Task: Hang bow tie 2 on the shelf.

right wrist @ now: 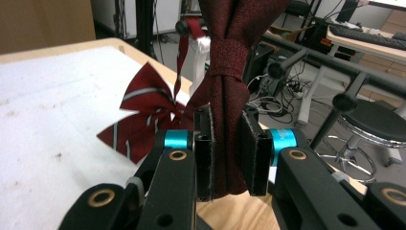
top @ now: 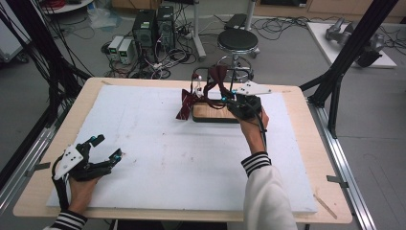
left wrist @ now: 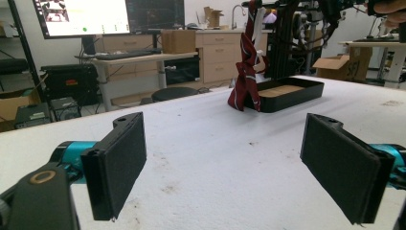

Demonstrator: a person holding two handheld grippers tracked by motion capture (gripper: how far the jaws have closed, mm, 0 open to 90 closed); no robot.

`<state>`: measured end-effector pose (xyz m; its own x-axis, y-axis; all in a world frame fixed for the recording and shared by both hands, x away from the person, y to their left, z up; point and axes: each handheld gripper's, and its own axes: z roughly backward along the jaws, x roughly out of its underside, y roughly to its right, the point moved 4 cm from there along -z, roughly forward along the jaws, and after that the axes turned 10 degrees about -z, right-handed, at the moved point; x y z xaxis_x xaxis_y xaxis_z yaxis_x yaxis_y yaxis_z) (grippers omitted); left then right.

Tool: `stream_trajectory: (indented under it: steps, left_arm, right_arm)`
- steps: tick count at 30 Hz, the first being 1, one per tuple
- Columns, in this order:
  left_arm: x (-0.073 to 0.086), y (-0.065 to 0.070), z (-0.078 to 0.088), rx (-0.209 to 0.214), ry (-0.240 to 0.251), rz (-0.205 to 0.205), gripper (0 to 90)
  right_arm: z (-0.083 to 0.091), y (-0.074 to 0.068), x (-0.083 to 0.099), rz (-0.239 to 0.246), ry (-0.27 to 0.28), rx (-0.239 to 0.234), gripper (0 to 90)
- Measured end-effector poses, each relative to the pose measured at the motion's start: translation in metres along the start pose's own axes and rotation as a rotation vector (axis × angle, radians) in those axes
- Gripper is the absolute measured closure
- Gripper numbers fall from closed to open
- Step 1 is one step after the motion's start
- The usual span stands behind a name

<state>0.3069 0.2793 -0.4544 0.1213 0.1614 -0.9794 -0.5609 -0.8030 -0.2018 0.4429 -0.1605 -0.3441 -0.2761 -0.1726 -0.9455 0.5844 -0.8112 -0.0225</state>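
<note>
A plain dark red bow tie (right wrist: 229, 72) hangs upright with my right gripper (right wrist: 227, 153) shut on its lower wing. In the high view that gripper (top: 227, 95) is over the right end of a black-rimmed wooden tray (top: 215, 113), and the bow tie (top: 216, 76) rises above it. A striped red bow tie (top: 186, 103) droops off the tray's left end, its strap with a white clasp running upward. My left gripper (top: 107, 146) rests open near the mat's front left corner. Nothing is between its pads (left wrist: 117, 165), which face the distant tray (left wrist: 287, 93) and striped tie (left wrist: 246, 72).
A white foam mat (top: 158, 158) covers most of the wooden table (top: 297, 93). Behind the far edge stand a black stool (top: 238, 40) and computer towers (top: 153, 26). Black frame posts (top: 349, 52) rise at the right, and cables hang at the left.
</note>
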Motion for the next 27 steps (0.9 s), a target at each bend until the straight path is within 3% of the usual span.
stream_trajectory:
  steps: [5, 10, 27]
  left_arm:
    - [0.0, 0.0, 0.0, -0.001, 0.001, 0.004, 16.4]
    - [0.0, 0.0, 0.0, 0.001, 0.002, 0.007, 16.3]
    - [0.0, -0.001, 0.0, -0.001, 0.007, 0.014, 16.3]
  right_arm:
    - [-0.003, 0.003, -0.003, -0.007, 0.024, 0.029, 78.1]
    - [-0.006, 0.01, 0.0, -0.045, 0.036, 0.059, 78.1]
    - [-0.023, 0.014, -0.01, -0.073, 0.061, 0.069, 77.8]
